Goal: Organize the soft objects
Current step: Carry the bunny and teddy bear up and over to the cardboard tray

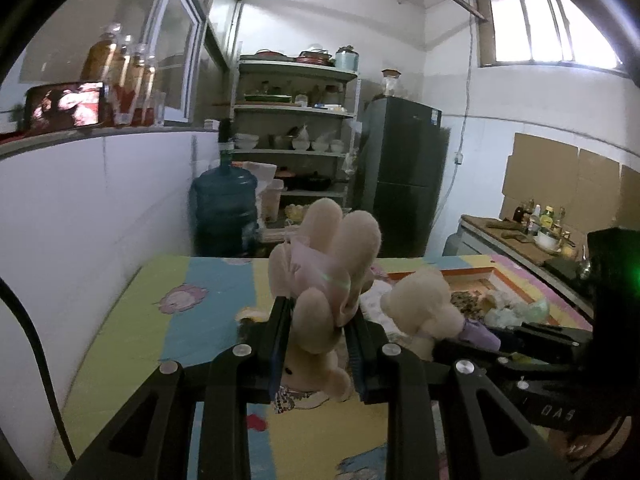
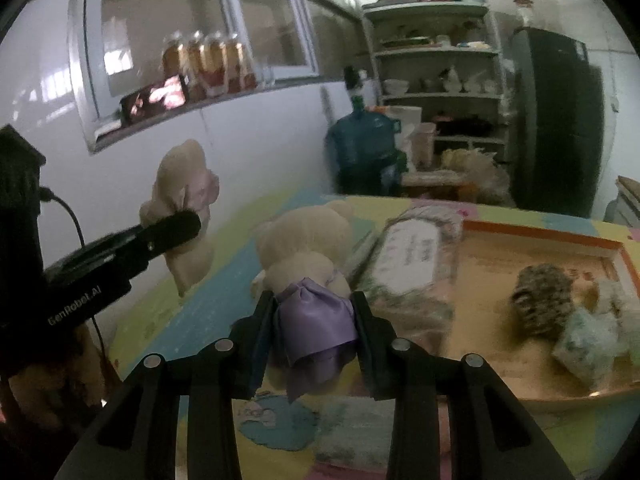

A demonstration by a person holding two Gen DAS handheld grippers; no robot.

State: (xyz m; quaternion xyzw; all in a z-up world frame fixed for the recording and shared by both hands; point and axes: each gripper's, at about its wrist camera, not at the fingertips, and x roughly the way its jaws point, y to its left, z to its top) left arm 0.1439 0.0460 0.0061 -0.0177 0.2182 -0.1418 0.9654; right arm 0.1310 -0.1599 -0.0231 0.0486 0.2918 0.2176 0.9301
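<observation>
Left tool (image 1: 320, 320) clamps cream plush (image 1: 324, 280) | right tool (image 2: 314, 320) clamps purple-bowed plush (image 2: 308, 256)

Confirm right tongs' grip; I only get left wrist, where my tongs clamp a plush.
Observer: Right tongs are shut on the purple bow of the second plush bear.
Operator: Tray contents?
Observer: The orange-rimmed tray holds a speckled ball and a pale green bundle.
Operator: Anything between bear and tray?
Observer: A floral wrapped pack lies beside the tray's left rim.
</observation>
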